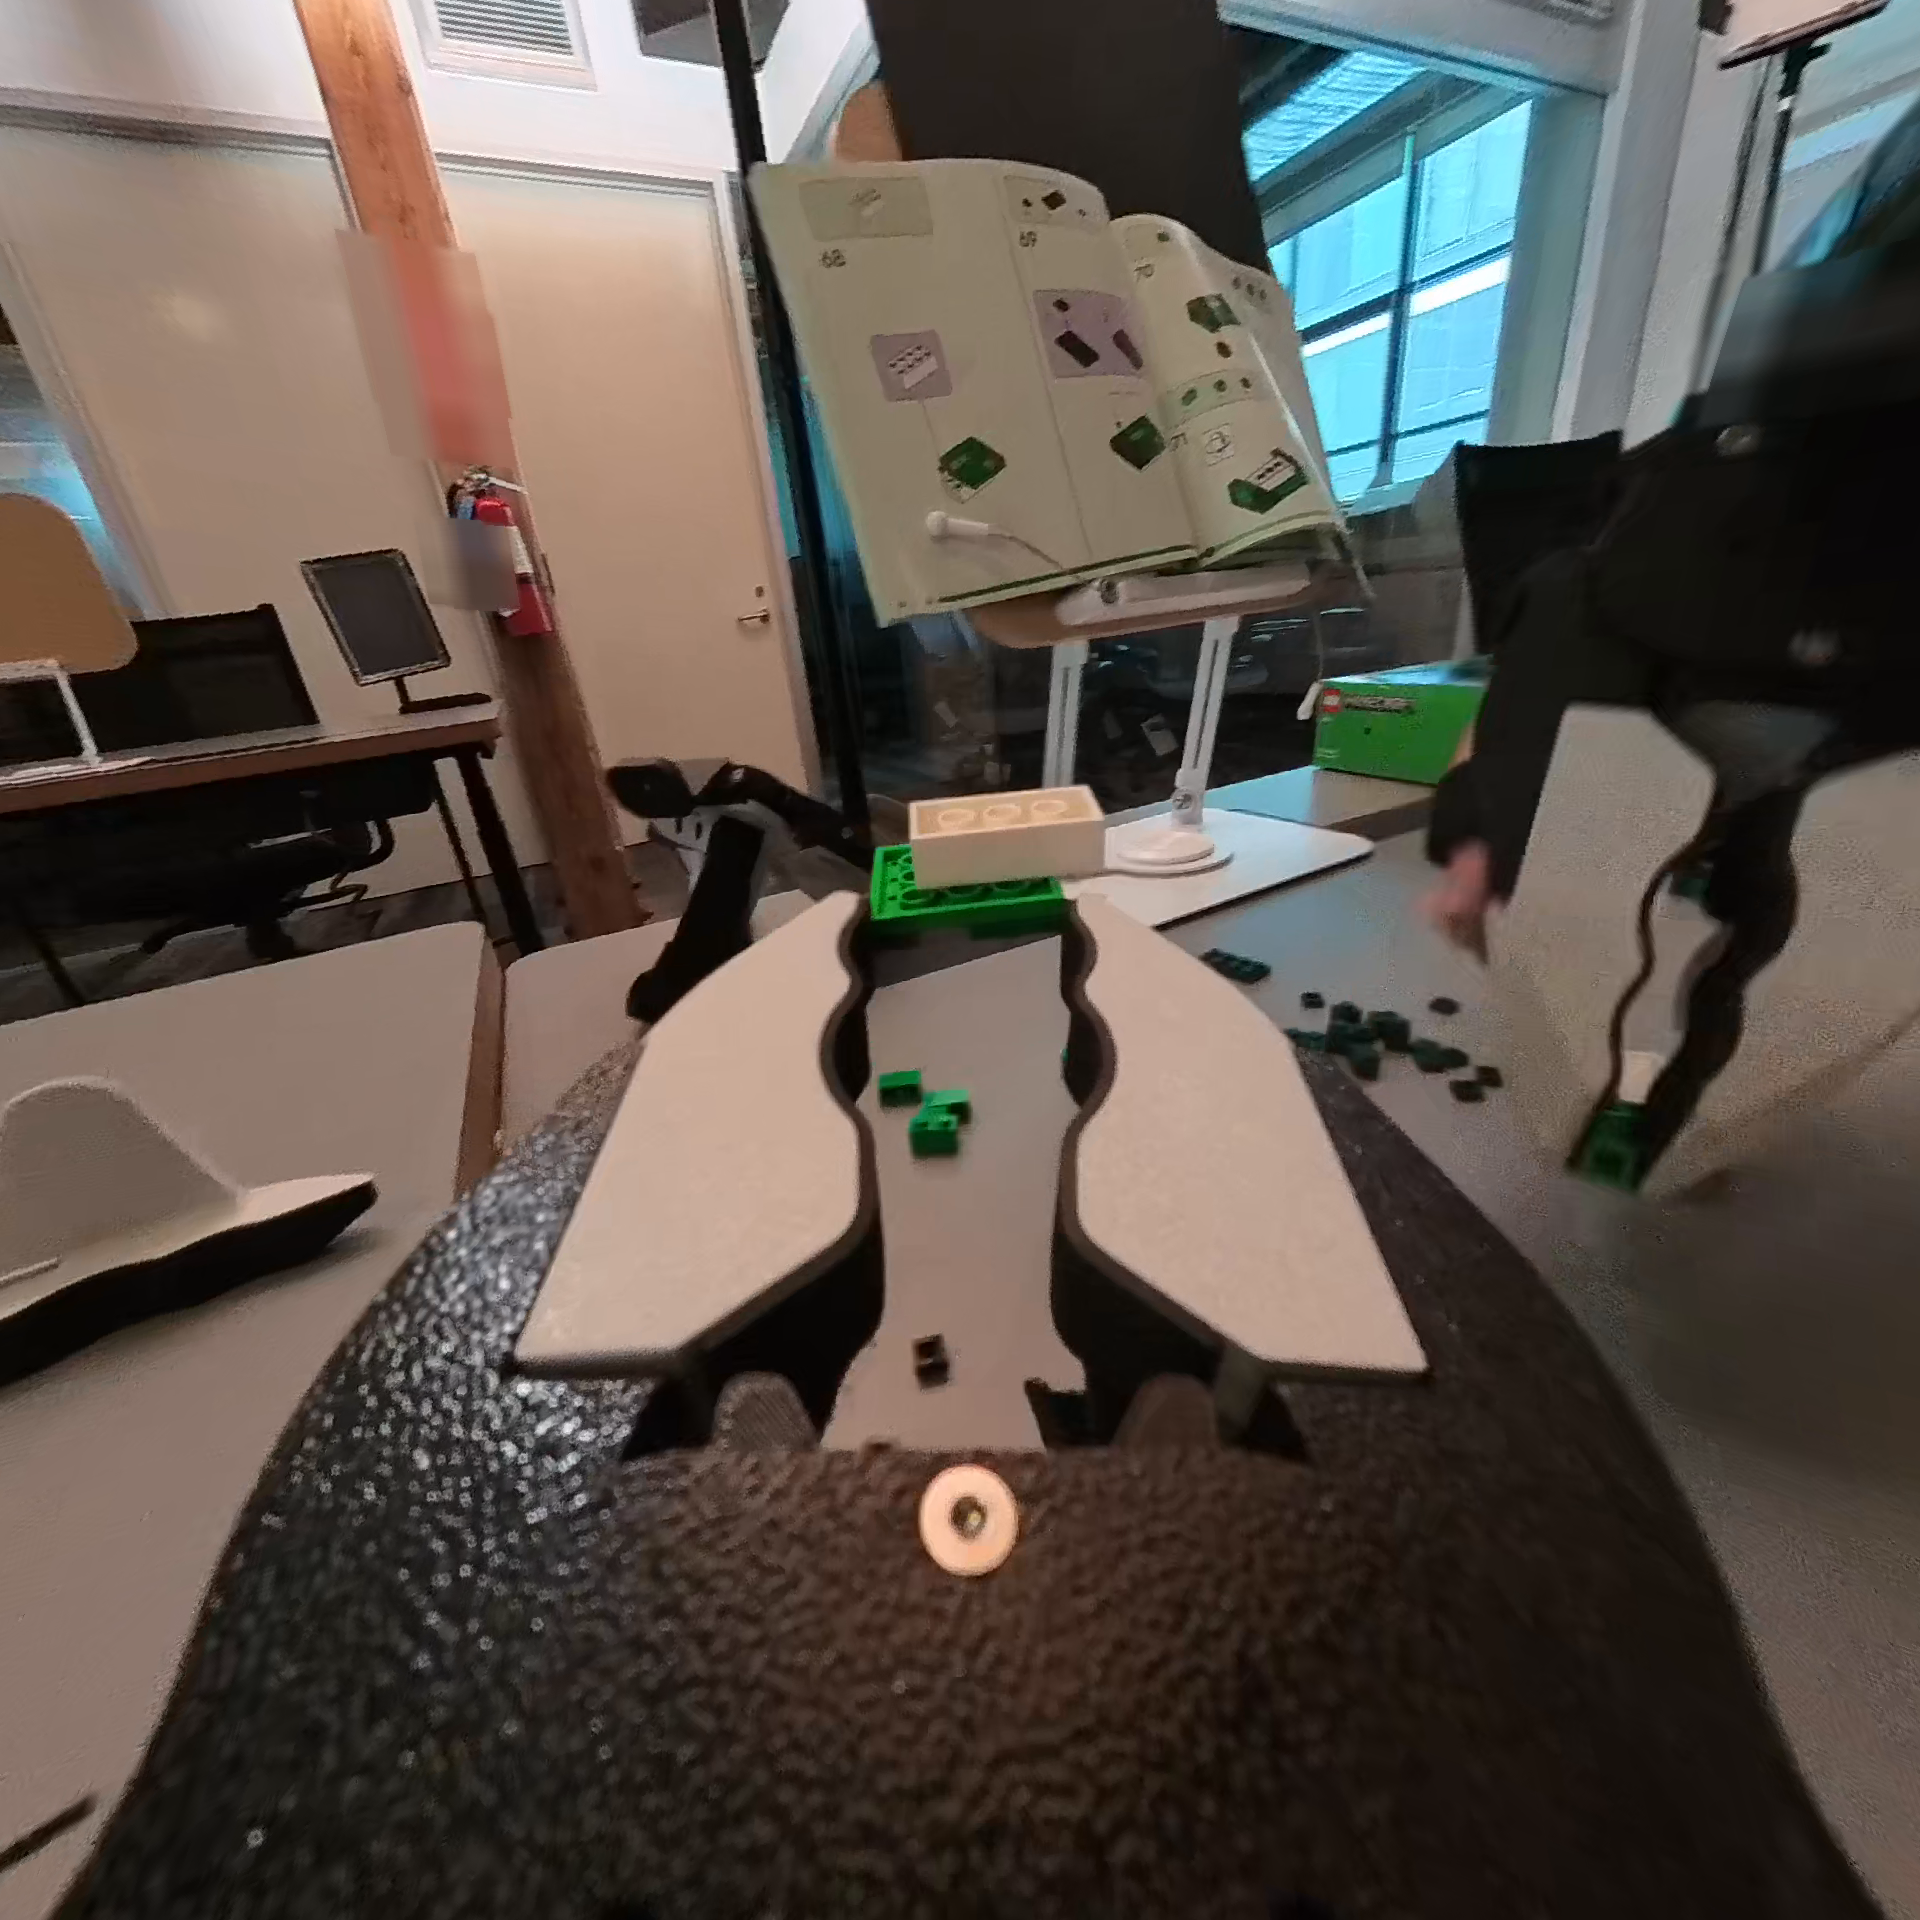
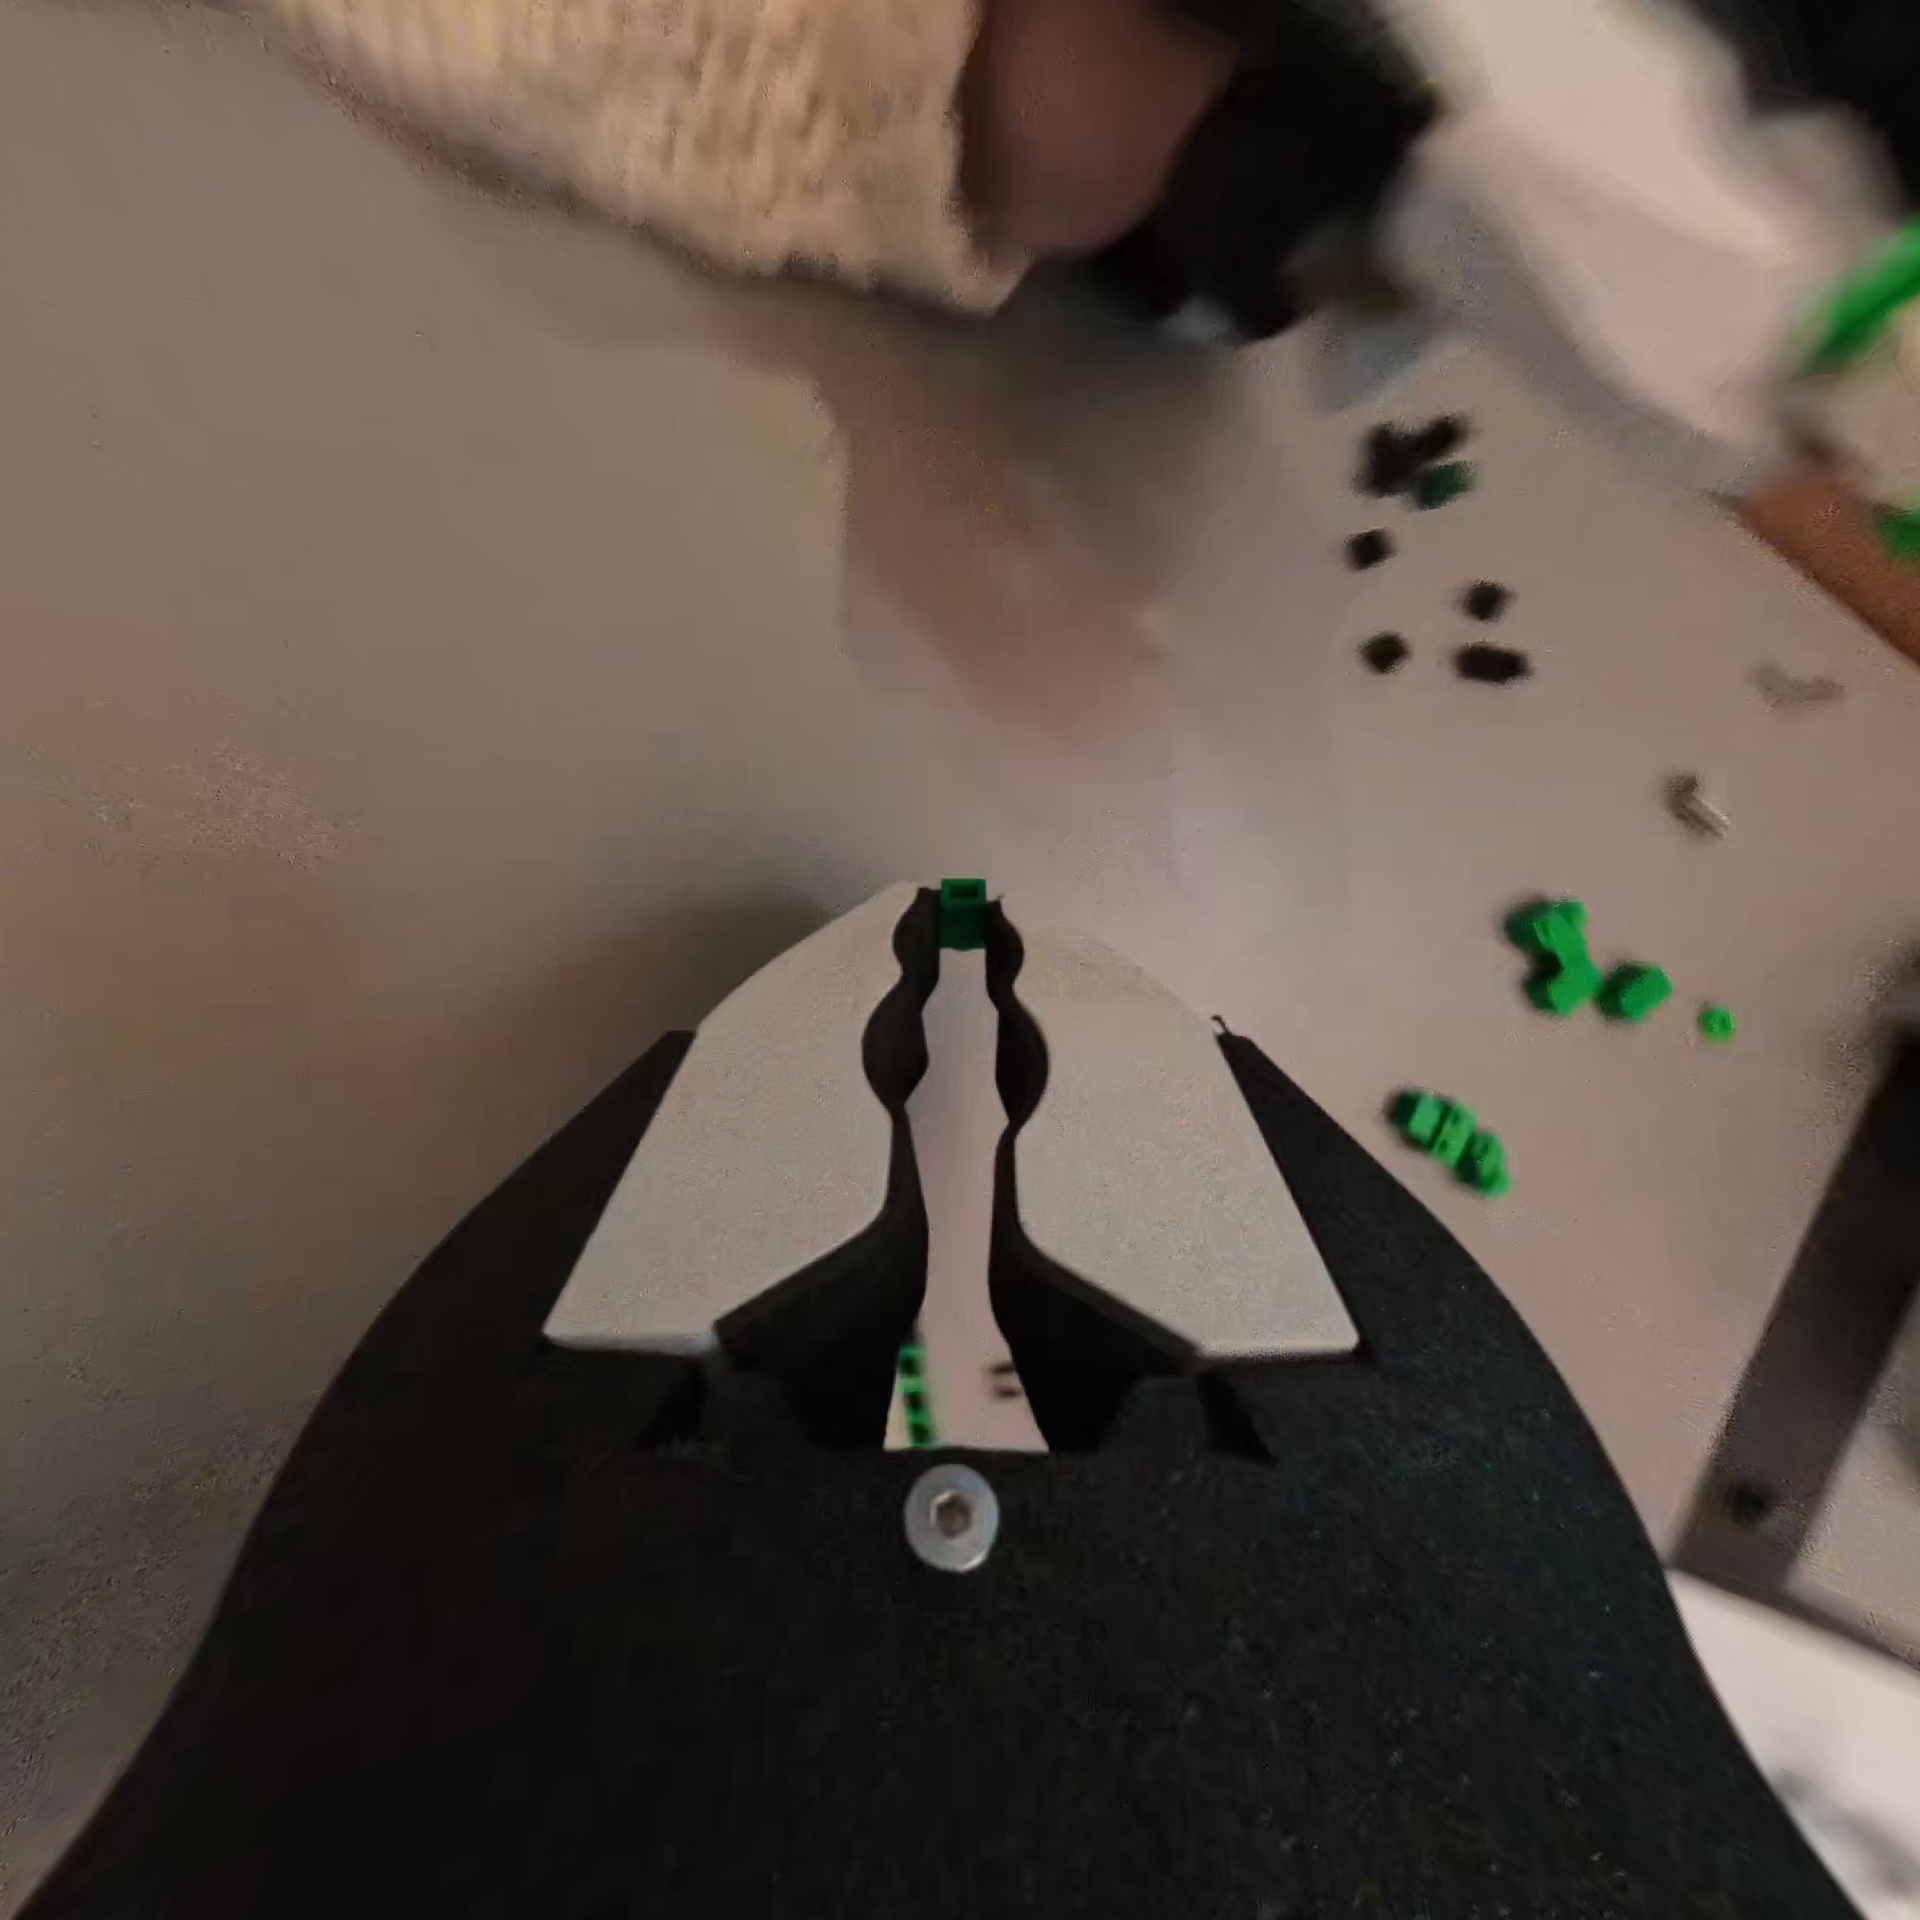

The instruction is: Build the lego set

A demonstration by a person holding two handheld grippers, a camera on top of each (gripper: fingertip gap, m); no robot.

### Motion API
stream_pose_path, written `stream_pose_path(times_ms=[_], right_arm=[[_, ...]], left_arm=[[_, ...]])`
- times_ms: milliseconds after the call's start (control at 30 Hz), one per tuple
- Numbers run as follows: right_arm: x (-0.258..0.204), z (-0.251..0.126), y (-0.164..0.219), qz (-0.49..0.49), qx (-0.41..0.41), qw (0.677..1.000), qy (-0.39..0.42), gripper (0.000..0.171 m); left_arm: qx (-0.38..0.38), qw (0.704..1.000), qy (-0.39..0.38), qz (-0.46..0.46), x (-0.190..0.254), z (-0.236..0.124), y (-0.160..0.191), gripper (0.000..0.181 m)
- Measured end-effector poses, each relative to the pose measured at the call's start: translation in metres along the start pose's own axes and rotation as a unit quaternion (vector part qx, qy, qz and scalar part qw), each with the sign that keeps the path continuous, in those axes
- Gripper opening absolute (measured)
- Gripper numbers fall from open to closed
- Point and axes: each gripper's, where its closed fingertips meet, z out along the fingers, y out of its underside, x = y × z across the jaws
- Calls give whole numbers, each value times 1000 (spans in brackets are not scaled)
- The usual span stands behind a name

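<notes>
Early build: one sub-assembly held, one brick picked

The left tongs (image 1: 966, 925) grip a green plate (image 1: 966, 902) topped by a white brick (image 1: 1006, 828); loose green bricks (image 1: 928, 1112) and dark pieces (image 1: 1382, 1039) lie scattered on the table (image 1: 1766, 1299), so most seems unbuilt. Right tongs (image 2: 961, 914) pinch a small green brick (image 2: 961, 914) above it.

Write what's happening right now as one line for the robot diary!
left gripper: shut on green-and-white brick stack | right gripper: shut on small green brick | loose bricks on table
</notes>
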Motion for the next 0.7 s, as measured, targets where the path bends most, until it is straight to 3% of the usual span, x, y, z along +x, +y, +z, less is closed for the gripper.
stream_pose_path(times_ms=[67,133,233,300,400,500,700], right_arm=[[-4,-27,-6,106,112,985,74,8],[-15,-58,-9,176,227,948,135,8],[-35,-99,-12,214,359,886,200,8],[-48,-116,-14,200,394,864,239,8],[-68,-127,-20,158,399,865,262,8],[-84,-122,-18,106,347,893,267,8],[-110,-113,-19,81,334,921,183,8]], left_arm=[[7,998,57,-6,22,2,-5,34],[10,988,152,-25,59,3,-9,34],[13,960,278,-24,123,-3,-13,34],[18,942,334,3,162,-9,-13,34],[34,925,375,45,204,-18,-12,34],[61,917,391,54,225,-26,-18,34],[99,903,416,49,246,-41,-31,34]])
